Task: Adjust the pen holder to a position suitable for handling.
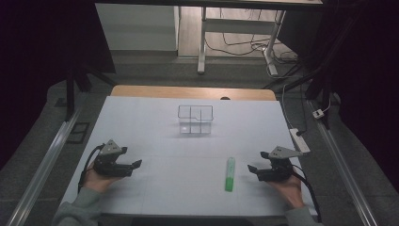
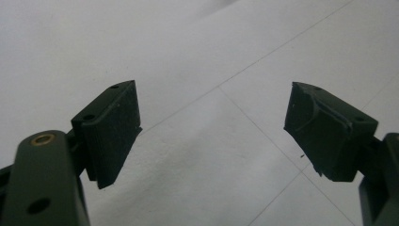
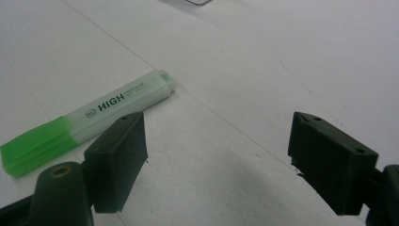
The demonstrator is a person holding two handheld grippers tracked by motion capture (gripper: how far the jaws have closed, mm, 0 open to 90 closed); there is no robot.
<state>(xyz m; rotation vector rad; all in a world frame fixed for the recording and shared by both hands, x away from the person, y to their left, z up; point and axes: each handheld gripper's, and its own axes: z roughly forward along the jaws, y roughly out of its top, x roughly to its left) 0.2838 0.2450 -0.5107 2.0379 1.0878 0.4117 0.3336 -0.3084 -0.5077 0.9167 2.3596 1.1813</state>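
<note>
Right claw (image 3: 216, 150) gaping, ribbed black pads, translucent green highlighter (image 3: 87, 121) beside.

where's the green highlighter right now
In the high view the green highlighter lies flat on the white table, just left of the right gripper, nearer the person than the clear box.

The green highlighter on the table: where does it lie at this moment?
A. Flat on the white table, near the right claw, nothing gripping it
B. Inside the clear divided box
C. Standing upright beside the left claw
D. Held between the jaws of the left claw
A: the green highlighter lies flat on the white table, just beside the open right claw and clear of its jaws.
</note>
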